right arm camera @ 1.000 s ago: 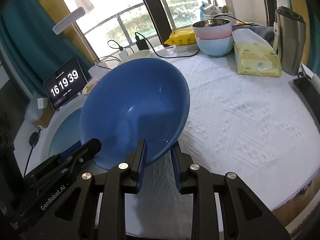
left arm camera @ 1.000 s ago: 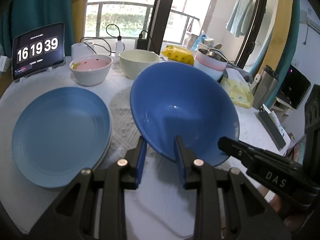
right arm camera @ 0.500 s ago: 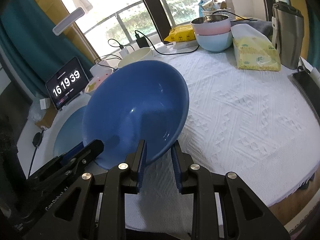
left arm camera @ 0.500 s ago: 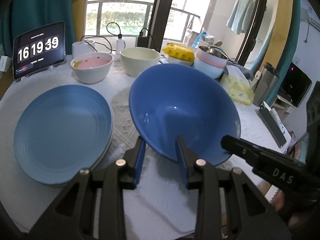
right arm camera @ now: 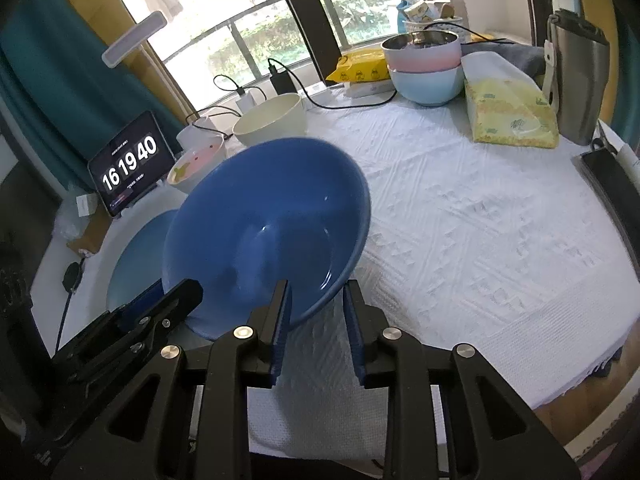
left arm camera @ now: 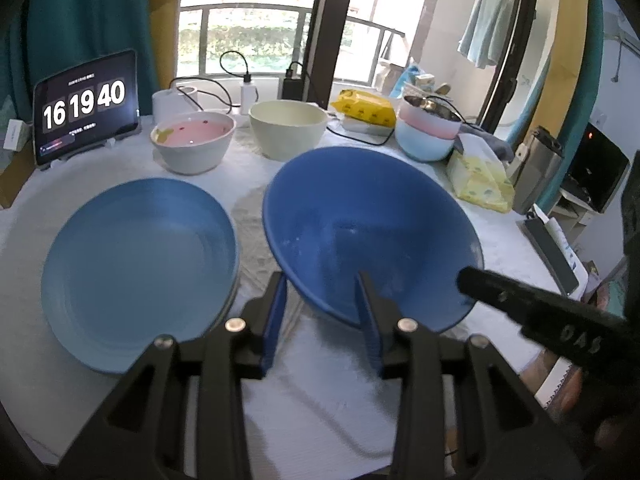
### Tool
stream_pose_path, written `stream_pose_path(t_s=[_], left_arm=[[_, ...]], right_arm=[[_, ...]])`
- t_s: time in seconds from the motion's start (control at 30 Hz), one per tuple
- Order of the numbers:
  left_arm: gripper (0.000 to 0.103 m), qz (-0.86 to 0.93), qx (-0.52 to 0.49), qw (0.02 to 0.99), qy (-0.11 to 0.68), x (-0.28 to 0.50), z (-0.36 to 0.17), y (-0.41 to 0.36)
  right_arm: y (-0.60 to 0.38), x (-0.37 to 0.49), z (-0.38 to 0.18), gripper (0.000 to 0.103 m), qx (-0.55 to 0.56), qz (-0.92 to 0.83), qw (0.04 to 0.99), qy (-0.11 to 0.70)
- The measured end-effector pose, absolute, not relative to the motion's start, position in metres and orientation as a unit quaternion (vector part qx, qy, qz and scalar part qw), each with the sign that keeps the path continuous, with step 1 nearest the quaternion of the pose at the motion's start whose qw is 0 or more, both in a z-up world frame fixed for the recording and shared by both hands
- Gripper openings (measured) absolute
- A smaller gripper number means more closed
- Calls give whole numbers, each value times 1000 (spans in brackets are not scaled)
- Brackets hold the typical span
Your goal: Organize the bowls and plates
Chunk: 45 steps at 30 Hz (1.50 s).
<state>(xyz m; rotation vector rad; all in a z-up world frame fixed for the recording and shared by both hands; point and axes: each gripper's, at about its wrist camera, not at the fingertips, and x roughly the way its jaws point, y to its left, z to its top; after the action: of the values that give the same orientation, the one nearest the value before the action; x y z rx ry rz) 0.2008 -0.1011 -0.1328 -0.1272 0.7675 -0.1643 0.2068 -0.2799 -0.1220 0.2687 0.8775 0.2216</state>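
Open cloth is seen right of the dark blue bowl [right arm camera: 264, 232], out to the table [right arm camera: 520, 264] edge. Left side is blocked by the blue plate [left arm camera: 136, 268], just beside. Both left gripper [left arm camera: 322, 312] and right gripper [right arm camera: 314, 316] jaws have just been opening, now straddling the near rim unclamped. Bowl is round, tilted, mouth toward cameras.

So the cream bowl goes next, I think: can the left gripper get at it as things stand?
Probably not directly: the dark blue bowl sits between the left gripper fingers, straight in front of the cream bowl.

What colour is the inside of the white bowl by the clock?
Pink, with small dark specks, inside the white bowl; clearest in the left wrist view.
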Motion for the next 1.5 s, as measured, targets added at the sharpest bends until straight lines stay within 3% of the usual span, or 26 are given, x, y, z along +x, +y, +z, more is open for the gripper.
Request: stream_pose_path(t_s=[0.03,0.2,1.5], left_arm=[[37,-78,-59,923,372,201,-132,-101],[45,-63,-31,931,359,200,-129,-102],[47,-35,-41,963,265,246,-43,-57]], right_arm=[[-282,207,-121,37,132,105,891,420],[-290,209,-118,37,138,96,894,416],[-272,260,-45,37,82,125,930,334]])
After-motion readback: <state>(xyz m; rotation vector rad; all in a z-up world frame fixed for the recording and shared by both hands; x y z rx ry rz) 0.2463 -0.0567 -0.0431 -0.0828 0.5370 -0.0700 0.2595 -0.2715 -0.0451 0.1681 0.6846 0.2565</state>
